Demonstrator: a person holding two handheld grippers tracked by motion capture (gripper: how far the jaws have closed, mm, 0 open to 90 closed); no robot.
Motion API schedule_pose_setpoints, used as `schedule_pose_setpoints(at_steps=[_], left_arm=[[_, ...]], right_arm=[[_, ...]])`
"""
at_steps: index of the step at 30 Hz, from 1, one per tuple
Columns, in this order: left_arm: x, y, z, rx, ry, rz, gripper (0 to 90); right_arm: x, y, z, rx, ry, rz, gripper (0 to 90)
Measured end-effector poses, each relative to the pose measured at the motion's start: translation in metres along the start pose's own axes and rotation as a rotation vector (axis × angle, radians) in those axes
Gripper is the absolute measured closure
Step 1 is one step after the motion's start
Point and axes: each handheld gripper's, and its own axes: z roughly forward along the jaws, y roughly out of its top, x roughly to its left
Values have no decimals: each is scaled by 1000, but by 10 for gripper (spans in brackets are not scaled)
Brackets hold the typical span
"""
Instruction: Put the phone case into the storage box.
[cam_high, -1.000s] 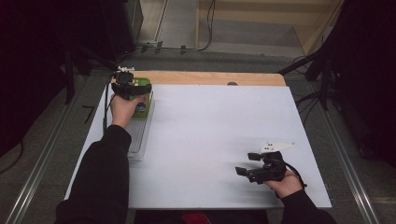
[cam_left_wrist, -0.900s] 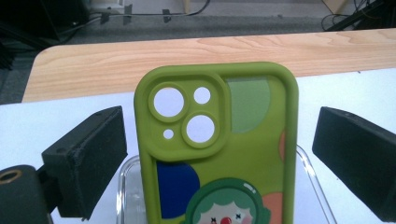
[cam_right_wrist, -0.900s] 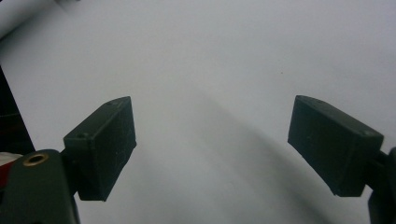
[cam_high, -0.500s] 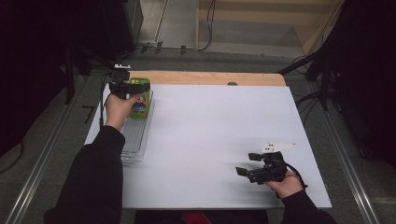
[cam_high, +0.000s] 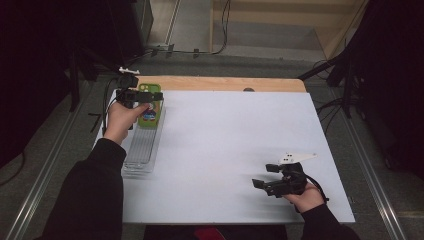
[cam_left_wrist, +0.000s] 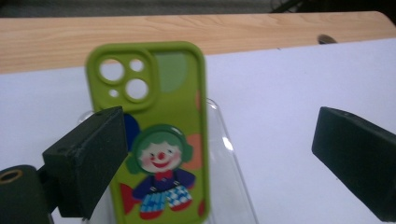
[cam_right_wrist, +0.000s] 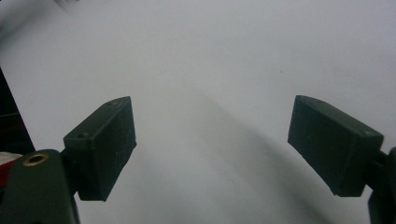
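The left claw (cam_left_wrist: 219, 154) gapes wide, holding nothing. Just beyond its jaws a green rubbery clown-print phone case (cam_left_wrist: 154, 135) rests on a clear plastic tray (cam_high: 142, 150). It looks light and bendy, likely best pinched across its long edges.

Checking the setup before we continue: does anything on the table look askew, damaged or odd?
Nothing stands out. The green phone case sits intact at the far end of the clear tray, and the white table shows no spills.

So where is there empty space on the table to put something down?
The white sheet is bare across its whole middle, between the clear tray on the left and the right tongs near the front right. The far right corner is free too. It is crowded only at the far left, where the green phone case sits on the tray by the left tongs.
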Motion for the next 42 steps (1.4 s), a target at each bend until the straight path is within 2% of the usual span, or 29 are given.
schedule_pose_setpoints(at_steps=[4, 7, 11, 15, 22, 25, 31, 33, 38, 42], left_arm=[[-5, -3, -3, -1, -52, 16, 51], [-11, -5, -5, 2, -67, 29, 54], [-17, -7, -8, 0, -84, 20, 55], [-22, -9, -10, 3, -106, 26, 139], [-32, -14, -11, 18, -182, 50, 153], [-35, -16, -12, 16, -202, 54, 168], [-39, -21, -12, 18, -229, 56, 173], [-40, -23, -12, 20, -239, 59, 206], [-45, -27, -12, 33, -238, 79, 211], [-48, -31, -11, 43, -262, 90, 221]], right_arm=[[0, 0, 0, 0, -2, 1, 136], [0, 0, 0, 1, -1, 0, 136], [0, 0, 0, 2, -2, 2, 136], [0, 0, 0, 2, -1, -3, 136], [1, 0, 0, 1, -3, -2, 136], [1, 0, 0, -1, -4, -2, 136], [1, 0, 0, 2, -3, -2, 136], [1, 0, 0, 1, -3, -2, 136], [1, 0, 0, 3, -4, -4, 136], [1, 0, 0, 2, -3, -1, 136]])
